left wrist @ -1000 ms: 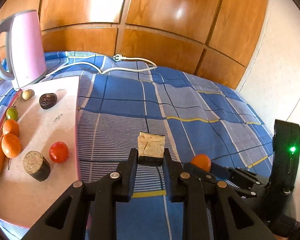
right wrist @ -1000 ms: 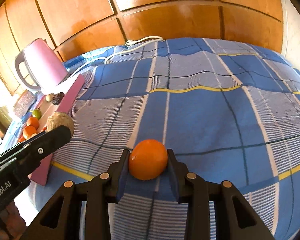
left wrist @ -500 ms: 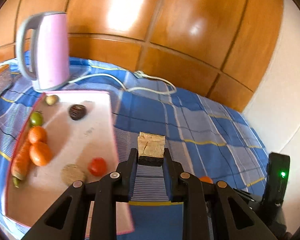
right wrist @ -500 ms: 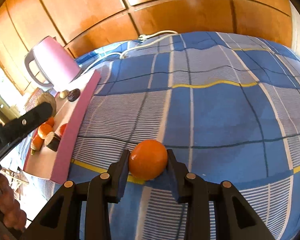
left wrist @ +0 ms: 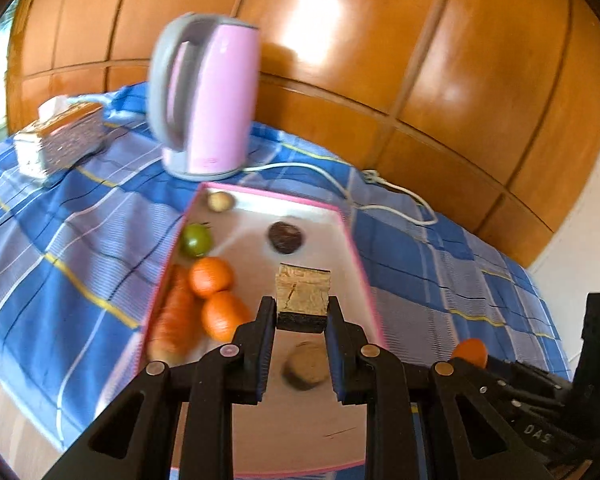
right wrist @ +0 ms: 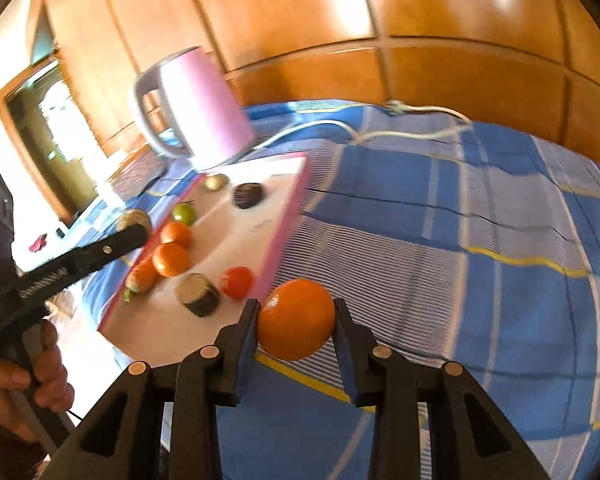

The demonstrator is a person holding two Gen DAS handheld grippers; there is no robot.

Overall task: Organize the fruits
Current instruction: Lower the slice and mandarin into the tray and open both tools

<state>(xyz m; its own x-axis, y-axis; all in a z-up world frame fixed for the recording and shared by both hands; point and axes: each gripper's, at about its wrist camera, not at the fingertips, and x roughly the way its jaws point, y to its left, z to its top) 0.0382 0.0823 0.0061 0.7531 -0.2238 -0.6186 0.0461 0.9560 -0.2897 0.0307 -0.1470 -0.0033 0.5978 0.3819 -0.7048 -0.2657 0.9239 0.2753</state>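
My left gripper (left wrist: 300,312) is shut on a cut chunk with a tan face and dark skin (left wrist: 302,292), held above the pink-rimmed white tray (left wrist: 352,248). Two oranges (left wrist: 211,277), a carrot (left wrist: 174,320), a green fruit (left wrist: 196,239), a dark fruit (left wrist: 285,237) and a round brown chunk (left wrist: 306,365) lie on the tray. In the right wrist view my right gripper (right wrist: 296,320) is shut on an orange (right wrist: 296,324), above the blue checked cloth just right of the tray's (right wrist: 284,216) near corner. A red tomato (right wrist: 238,281) sits close to that corner.
A pink kettle (left wrist: 208,96) stands behind the tray, and its white cord (left wrist: 340,176) trails to the right over the cloth. A tissue box (left wrist: 60,136) sits at far left. Wooden panels close the back. A person's hand (right wrist: 20,384) holds the left gripper's handle.
My left gripper has carried the chunk leftward from over the cloth to above the tray. The right gripper has brought the orange closer to the tray's near corner. Both grips are unchanged.
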